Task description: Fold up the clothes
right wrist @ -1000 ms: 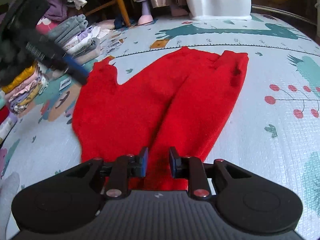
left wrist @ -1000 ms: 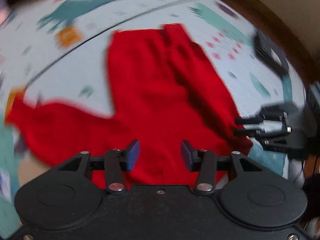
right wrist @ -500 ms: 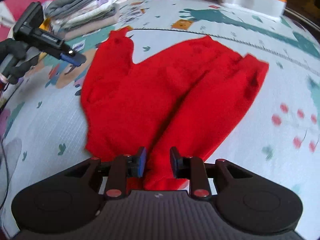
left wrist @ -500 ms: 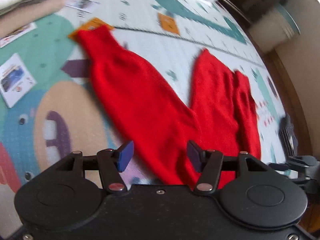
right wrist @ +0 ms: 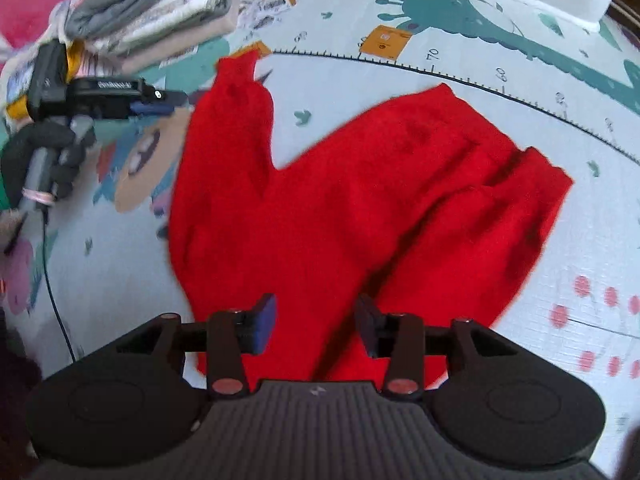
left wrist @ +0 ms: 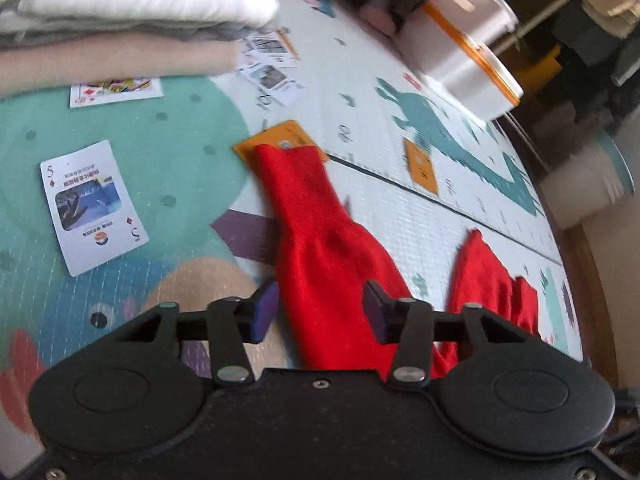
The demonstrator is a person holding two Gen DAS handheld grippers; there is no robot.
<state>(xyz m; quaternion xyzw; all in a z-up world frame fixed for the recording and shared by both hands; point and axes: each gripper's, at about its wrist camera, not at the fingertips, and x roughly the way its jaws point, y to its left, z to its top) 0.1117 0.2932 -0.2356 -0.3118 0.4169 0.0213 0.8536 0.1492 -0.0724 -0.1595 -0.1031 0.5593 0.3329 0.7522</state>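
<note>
Left wrist view: red garment [left wrist: 328, 264] on mat [left wrist: 420, 208], playing card [left wrist: 94, 208] marked "5".
Left gripper [left wrist: 318, 312] and right gripper [right wrist: 316, 322] wide apart, empty; "70", "60" printed on mat ruler.

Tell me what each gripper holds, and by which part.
Nothing. The left gripper and right gripper are open above the red trousers.

Left gripper [left wrist: 318, 312] jaws spread wide, nothing between the pads, hovering over a red garment [left wrist: 320, 264] lying on the play mat [left wrist: 400, 208]. One red sleeve runs far-left, cuff on an orange square. Playing card [left wrist: 94, 208] left on the mat. Folded clothes stack [left wrist: 120, 20] far left. White-orange box [left wrist: 460, 52] far right.
</note>
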